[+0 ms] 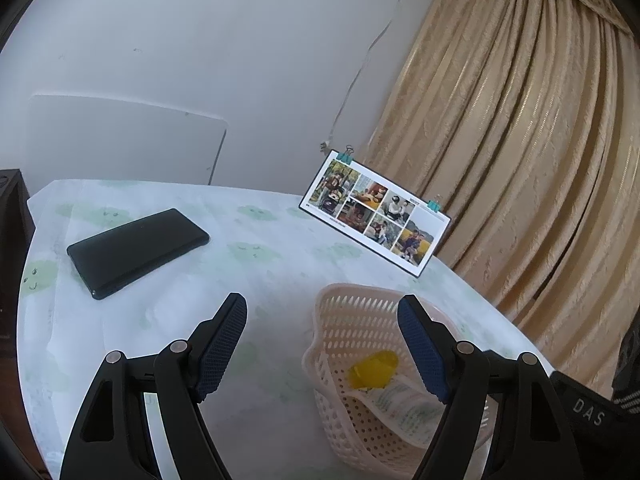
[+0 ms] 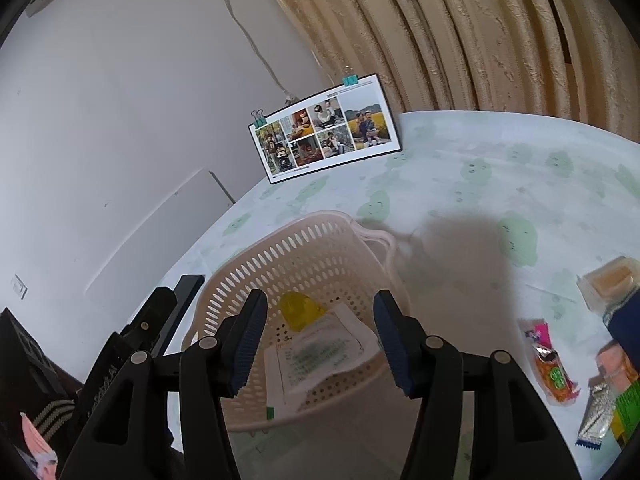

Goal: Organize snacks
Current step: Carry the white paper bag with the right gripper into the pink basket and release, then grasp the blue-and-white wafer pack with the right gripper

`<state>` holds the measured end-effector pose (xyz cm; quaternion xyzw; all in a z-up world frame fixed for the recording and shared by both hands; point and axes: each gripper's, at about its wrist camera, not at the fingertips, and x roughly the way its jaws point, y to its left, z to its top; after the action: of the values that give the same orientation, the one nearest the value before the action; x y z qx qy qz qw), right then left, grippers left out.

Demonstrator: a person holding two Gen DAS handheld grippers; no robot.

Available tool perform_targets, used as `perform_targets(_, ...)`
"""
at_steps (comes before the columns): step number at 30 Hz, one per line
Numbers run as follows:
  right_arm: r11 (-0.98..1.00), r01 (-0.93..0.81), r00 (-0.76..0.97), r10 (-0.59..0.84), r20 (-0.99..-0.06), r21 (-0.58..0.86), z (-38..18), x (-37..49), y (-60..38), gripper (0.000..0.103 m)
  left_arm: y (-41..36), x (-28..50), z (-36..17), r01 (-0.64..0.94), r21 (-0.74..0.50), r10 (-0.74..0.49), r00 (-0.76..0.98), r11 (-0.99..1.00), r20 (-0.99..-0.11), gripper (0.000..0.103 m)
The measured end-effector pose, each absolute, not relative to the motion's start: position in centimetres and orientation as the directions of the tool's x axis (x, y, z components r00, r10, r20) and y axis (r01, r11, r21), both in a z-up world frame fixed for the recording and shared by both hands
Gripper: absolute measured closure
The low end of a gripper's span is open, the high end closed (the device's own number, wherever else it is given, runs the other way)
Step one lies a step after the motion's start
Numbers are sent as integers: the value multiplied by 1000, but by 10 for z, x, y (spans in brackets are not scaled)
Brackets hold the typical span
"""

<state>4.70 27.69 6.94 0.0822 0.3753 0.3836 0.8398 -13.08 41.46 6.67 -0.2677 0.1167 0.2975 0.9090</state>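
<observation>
A pale pink perforated basket (image 1: pixel 344 312) (image 2: pixel 304 248) stands on the table. Inside it lie a yellow snack (image 1: pixel 374 368) (image 2: pixel 298 310) and a white packet with green print (image 1: pixel 400 404) (image 2: pixel 320 354). My left gripper (image 1: pixel 322 310) hangs open above the basket's left side, with nothing between its fingers. My right gripper (image 2: pixel 320 308) is open and empty directly over the basket. Several loose snacks lie on the table at the right: an orange and pink packet (image 2: pixel 546 364), a silver packet (image 2: pixel 598 412), a clear-wrapped cake (image 2: pixel 610 282) and a green packet (image 2: pixel 628 406).
A black phone (image 1: pixel 136 252) lies on the cloud-print tablecloth (image 1: pixel 256 256) at the left. A photo card (image 1: pixel 376 214) (image 2: pixel 324 128) with binder clips stands at the table's far edge, before a beige curtain (image 1: pixel 520 152). A white wall (image 1: pixel 180 60) lies behind.
</observation>
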Motion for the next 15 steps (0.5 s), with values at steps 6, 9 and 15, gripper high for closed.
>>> perform_targets(6, 703, -584, 450, 696, -559, 406, 71, 38, 266, 51, 411, -127, 67, -591, -402, 463, 803, 699, -376, 25)
perform_targets(9, 715, -585, 474, 685, -554, 382, 74, 32, 261, 49, 408, -126, 68, -588, -391, 462, 804, 708, -373, 25)
perform_targets(15, 747, -557, 513, 653, -557, 362, 75, 29, 247, 49, 404, -125, 68, -584, -372, 464, 806, 721, -367, 25)
